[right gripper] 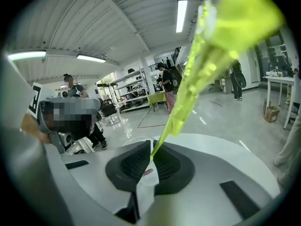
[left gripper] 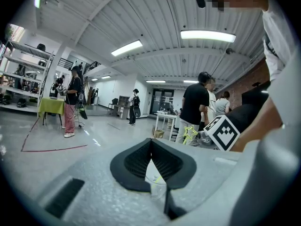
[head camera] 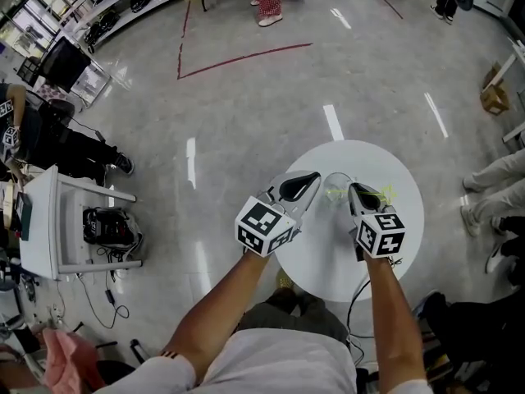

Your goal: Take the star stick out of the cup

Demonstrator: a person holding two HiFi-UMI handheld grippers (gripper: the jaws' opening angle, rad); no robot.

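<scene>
A clear plastic cup (head camera: 336, 185) stands on the round white table (head camera: 328, 261) between my two grippers. My left gripper (head camera: 314, 179) is shut on the cup's wall; in the left gripper view the cup (left gripper: 156, 185) shows between its black pads (left gripper: 136, 161). My right gripper (head camera: 354, 189) is shut on the yellow-green star stick (head camera: 385, 194). In the right gripper view the stick (right gripper: 188, 93) rises from the closed jaws (right gripper: 151, 150) to a blurred star at the top. The left gripper view shows the star (left gripper: 189, 134) beside the right gripper's marker cube (left gripper: 221, 133).
Seated people's legs (head camera: 492, 179) are close to the table's right side. A white cart (head camera: 49, 220) with cables stands to the left. A black cable (head camera: 357, 302) hangs off the table's near edge. Several people stand in the hall behind.
</scene>
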